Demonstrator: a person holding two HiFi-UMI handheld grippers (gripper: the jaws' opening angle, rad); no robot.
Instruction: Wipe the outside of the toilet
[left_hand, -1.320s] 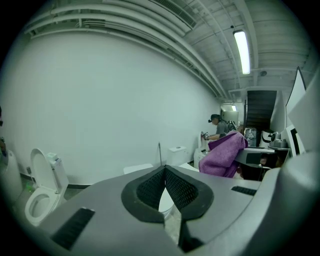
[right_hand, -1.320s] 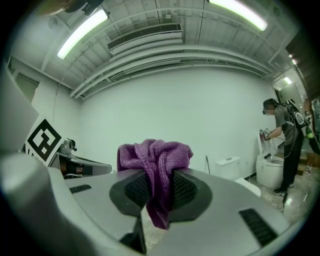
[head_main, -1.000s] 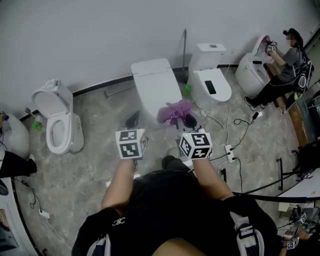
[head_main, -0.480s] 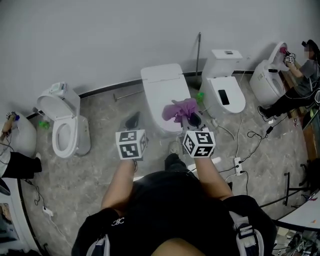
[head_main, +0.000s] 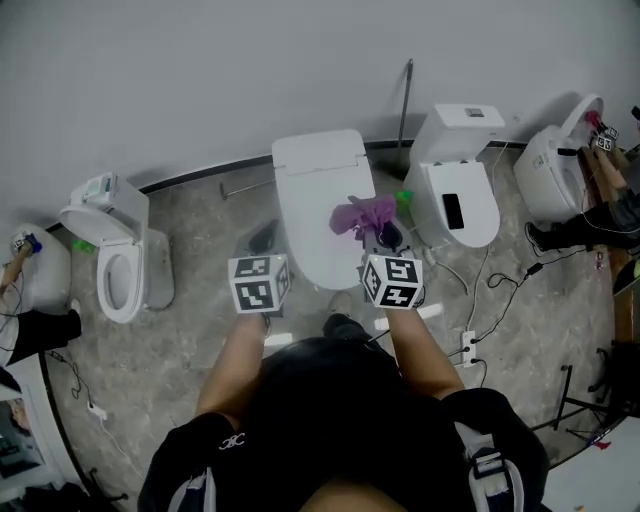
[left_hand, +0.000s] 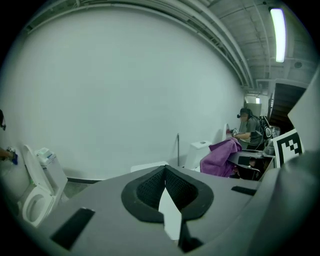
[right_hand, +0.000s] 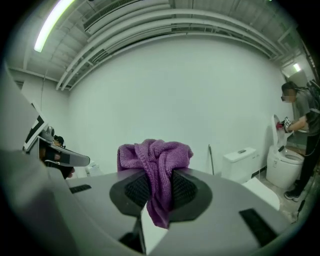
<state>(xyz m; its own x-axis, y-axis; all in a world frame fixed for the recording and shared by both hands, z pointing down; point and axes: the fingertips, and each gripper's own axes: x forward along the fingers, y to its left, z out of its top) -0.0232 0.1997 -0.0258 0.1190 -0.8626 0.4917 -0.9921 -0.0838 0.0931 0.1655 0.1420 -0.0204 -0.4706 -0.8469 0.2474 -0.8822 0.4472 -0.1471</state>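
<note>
- The person, in a black top, stands over the grey stone floor (head_main: 190, 330) with both forearms stretched forward, one hand-held gripper in each hand.
- The left hand-held gripper (head_main: 265, 240) is clenched on nothing: its own view shows the two pads (left_hand: 150, 187) meeting along a line, with only white wall beyond them.
- The right hand-held gripper (head_main: 385, 238) is grasping a purple cloth (head_main: 362, 215). In its own view the cloth (right_hand: 156, 165) is pinched between the pads, bunched above them, with a tail hanging below.
- Just ahead of both stands the toilet (head_main: 320, 190), white, lid down, its tank end at the wall. The left hand-held gripper is by its front left side. The cloth is held over its front right edge.
- A power strip (head_main: 467, 347) and cables lie on the floor to the right.
- A second toilet (head_main: 115, 260), lid up, stands to the left, and a third (head_main: 460, 190), lid down, to the right.
- A rod (head_main: 404, 100) leans on the wall between the middle and right toilets.
- At the far right another person (head_main: 615, 200) works at a fourth toilet (head_main: 555, 175).
</note>
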